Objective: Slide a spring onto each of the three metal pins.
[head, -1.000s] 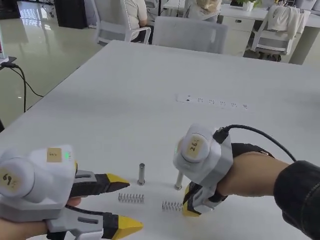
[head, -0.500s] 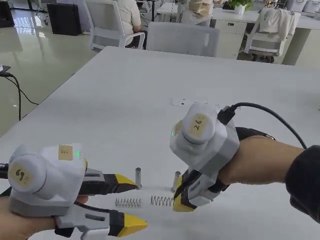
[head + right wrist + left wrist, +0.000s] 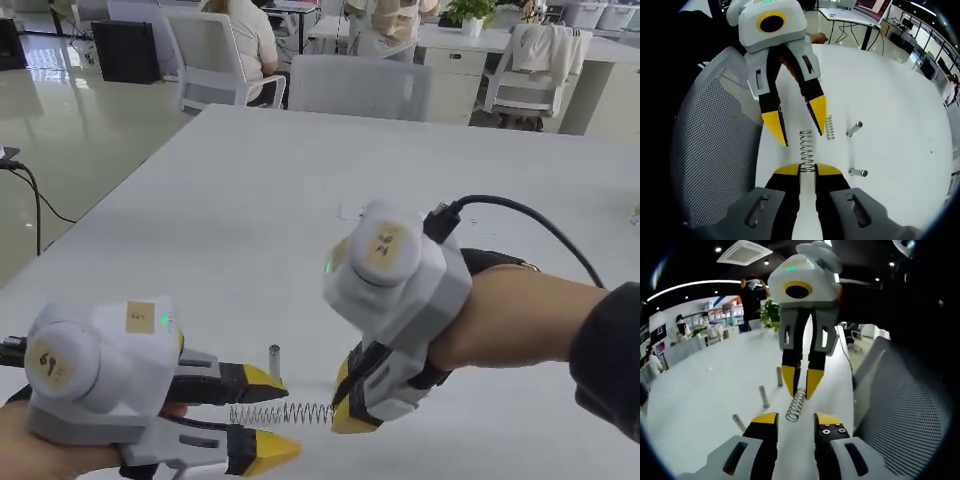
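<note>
Hovering by the near edge of the tabletop (image 3: pixel 250 200), the left gripper (image 3: pixel 796 420) is spread wide; the right gripper (image 3: pixel 807 169) pinches one end of a spring (image 3: pixel 806 146) reaching between those jaws. Three pins (image 3: pixel 762 396) stand just beside, a second spring (image 3: pixel 829 126) lying near one.

The left gripper (image 3: pixel 285 418) bears "69"; the right gripper's (image 3: pixel 345 400) number is too blurred

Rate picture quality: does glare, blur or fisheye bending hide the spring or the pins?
Head view: even light, sharp, the thin coiled metal spring legible. Left gripper view: strong fisheye bends the white table; small bright ceiling lights, no glare on the short grey metal pins. Right gripper view: same bending; spring in focus.
</note>
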The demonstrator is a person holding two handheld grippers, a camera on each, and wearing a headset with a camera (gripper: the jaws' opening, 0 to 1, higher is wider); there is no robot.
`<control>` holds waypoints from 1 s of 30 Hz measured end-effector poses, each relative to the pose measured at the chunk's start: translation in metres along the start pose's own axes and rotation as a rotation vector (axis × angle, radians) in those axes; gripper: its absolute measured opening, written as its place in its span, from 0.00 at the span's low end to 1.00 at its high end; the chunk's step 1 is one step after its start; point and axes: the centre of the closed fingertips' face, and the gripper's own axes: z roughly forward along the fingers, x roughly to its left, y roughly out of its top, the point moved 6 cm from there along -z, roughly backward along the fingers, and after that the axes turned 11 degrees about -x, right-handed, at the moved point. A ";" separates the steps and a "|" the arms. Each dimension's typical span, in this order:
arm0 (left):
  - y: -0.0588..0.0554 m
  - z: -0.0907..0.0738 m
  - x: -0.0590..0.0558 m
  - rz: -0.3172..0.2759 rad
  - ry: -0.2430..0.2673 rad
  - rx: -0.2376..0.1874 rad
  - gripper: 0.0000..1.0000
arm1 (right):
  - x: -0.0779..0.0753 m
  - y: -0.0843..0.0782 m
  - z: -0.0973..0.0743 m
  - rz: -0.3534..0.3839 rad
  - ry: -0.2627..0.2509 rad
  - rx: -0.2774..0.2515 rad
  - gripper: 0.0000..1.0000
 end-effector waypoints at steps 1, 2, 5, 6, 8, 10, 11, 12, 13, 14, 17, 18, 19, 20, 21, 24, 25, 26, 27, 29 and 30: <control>0.000 0.000 0.000 0.002 -0.002 0.000 0.18 | 0.001 0.001 0.000 -0.003 0.003 -0.001 0.08; 0.000 0.000 -0.001 0.005 -0.004 0.000 0.17 | 0.002 0.002 0.000 -0.007 0.005 -0.001 0.08; 0.001 0.001 -0.003 0.016 -0.013 -0.002 0.13 | 0.003 0.003 0.000 -0.016 0.012 0.001 0.08; 0.002 0.001 -0.003 0.019 -0.016 -0.004 0.11 | 0.003 0.003 0.000 -0.019 0.013 0.003 0.08; 0.002 0.001 -0.004 0.024 -0.019 -0.008 0.07 | 0.004 0.004 0.000 -0.022 0.017 0.005 0.08; 0.002 0.001 -0.004 0.023 -0.019 -0.006 0.06 | 0.005 0.004 0.000 -0.027 0.020 0.006 0.08; 0.002 0.001 -0.004 0.025 -0.019 -0.006 0.04 | 0.005 0.004 0.000 -0.026 0.022 0.007 0.08; 0.002 0.001 -0.004 0.025 -0.021 -0.006 0.05 | 0.006 0.004 0.000 -0.028 0.023 0.008 0.08; 0.002 0.001 -0.004 0.025 -0.021 -0.005 0.04 | 0.006 0.005 0.000 -0.031 0.022 0.008 0.08; 0.001 0.001 -0.004 0.027 -0.022 -0.002 0.04 | 0.006 0.005 0.000 -0.032 0.022 0.008 0.08; 0.000 0.001 -0.004 0.030 -0.024 0.002 0.04 | 0.006 0.006 -0.001 -0.032 0.021 0.004 0.08; -0.001 0.001 -0.004 0.031 -0.023 0.005 0.04 | 0.006 0.007 -0.003 -0.032 0.018 0.001 0.08; -0.001 0.001 -0.003 0.032 -0.020 0.009 0.03 | 0.005 0.008 -0.003 -0.033 0.016 -0.002 0.08; -0.002 0.001 -0.003 0.031 -0.017 0.010 0.03 | 0.005 0.009 -0.004 -0.032 0.014 -0.008 0.08; -0.003 0.001 -0.002 0.029 -0.014 0.013 0.03 | 0.005 0.011 -0.006 -0.028 0.010 -0.014 0.08; -0.004 0.001 -0.002 0.029 -0.013 0.017 0.03 | 0.005 0.016 -0.008 -0.030 0.006 -0.025 0.08; -0.004 0.001 -0.001 0.030 -0.012 0.020 0.03 | 0.005 0.018 -0.008 -0.032 0.003 -0.032 0.08; -0.004 0.001 -0.001 0.028 -0.012 0.022 0.03 | 0.005 0.020 -0.009 -0.033 0.002 -0.039 0.08; -0.005 0.001 -0.001 0.025 -0.011 0.023 0.03 | 0.006 0.022 -0.010 -0.034 0.000 -0.048 0.07; -0.005 0.001 -0.001 0.024 -0.010 0.022 0.03 | 0.006 0.027 -0.011 -0.038 -0.005 -0.061 0.07; -0.006 0.001 -0.001 0.023 -0.011 0.022 0.03 | 0.006 0.028 -0.011 -0.038 -0.005 -0.067 0.07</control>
